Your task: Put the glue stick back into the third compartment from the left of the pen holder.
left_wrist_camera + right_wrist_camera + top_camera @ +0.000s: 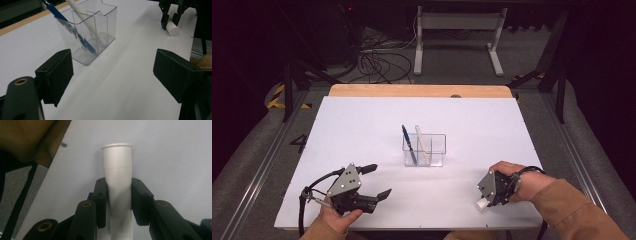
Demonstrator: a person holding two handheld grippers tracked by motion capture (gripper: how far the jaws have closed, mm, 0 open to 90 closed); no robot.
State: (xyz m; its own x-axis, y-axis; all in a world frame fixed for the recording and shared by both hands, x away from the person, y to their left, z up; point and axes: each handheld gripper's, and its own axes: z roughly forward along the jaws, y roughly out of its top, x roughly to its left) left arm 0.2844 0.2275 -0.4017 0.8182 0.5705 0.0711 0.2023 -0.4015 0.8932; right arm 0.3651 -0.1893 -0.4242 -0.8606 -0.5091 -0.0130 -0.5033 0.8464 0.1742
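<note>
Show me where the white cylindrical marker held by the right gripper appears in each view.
High view: the white cylindrical marker pokes out below the right gripper, at lower right near the table's front edge.
Left gripper view: top right, a white stub on the table under the far gripper.
Right gripper view: centre, clamped between the black jaws.
Shared landmark: the white tabletop under the marker.

Two pens (pixel 410 144) in the holder (pixel 424 150) mid-table, tube (pixel 482 203) near its right front edge.
</note>
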